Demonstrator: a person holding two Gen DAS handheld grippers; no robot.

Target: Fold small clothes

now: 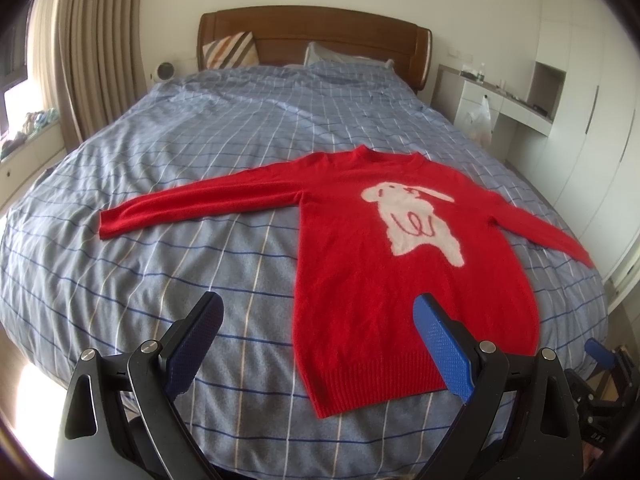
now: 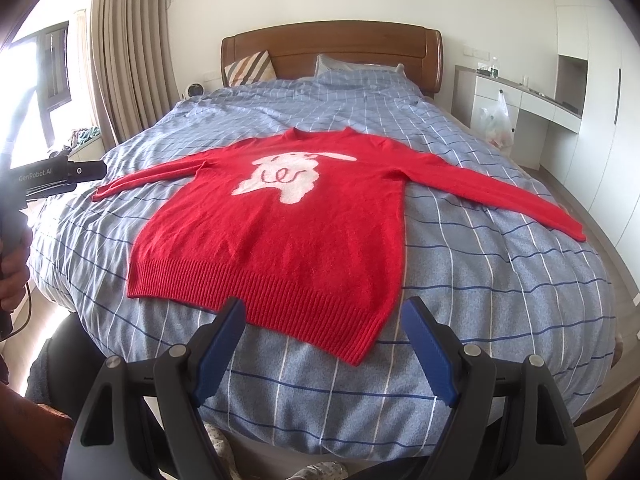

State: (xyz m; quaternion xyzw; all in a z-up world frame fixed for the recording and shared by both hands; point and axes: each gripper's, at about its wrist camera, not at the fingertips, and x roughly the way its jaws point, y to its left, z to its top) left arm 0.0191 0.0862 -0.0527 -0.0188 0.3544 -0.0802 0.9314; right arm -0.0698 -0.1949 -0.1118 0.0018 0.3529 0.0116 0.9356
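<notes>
Nearest in each wrist view are the two blue-padded fingers of a claw. The left claw point(image 1: 318, 316) is spread wide with nothing between its pads, hanging over the foot of the bed just before the hem. The right claw point(image 2: 324, 320) is likewise spread and pinching nothing, poised above the ribbed hem's right corner.

One red sweater point(image 2: 280, 216) lies flat, front up, across the near half of the bed point(image 2: 480, 280), hem toward the claws, collar away. Its two sleeves stretch out sideways, one to each side. One white animal figure point(image 2: 288, 176) fills the chest.

The checked blue cover runs on to two pillows: one striped point(image 2: 250, 68), one pale blue point(image 2: 344, 64), both against a single wooden headboard point(image 2: 332, 46). One white plastic bag point(image 2: 496, 120) hangs from the dresser at right.
</notes>
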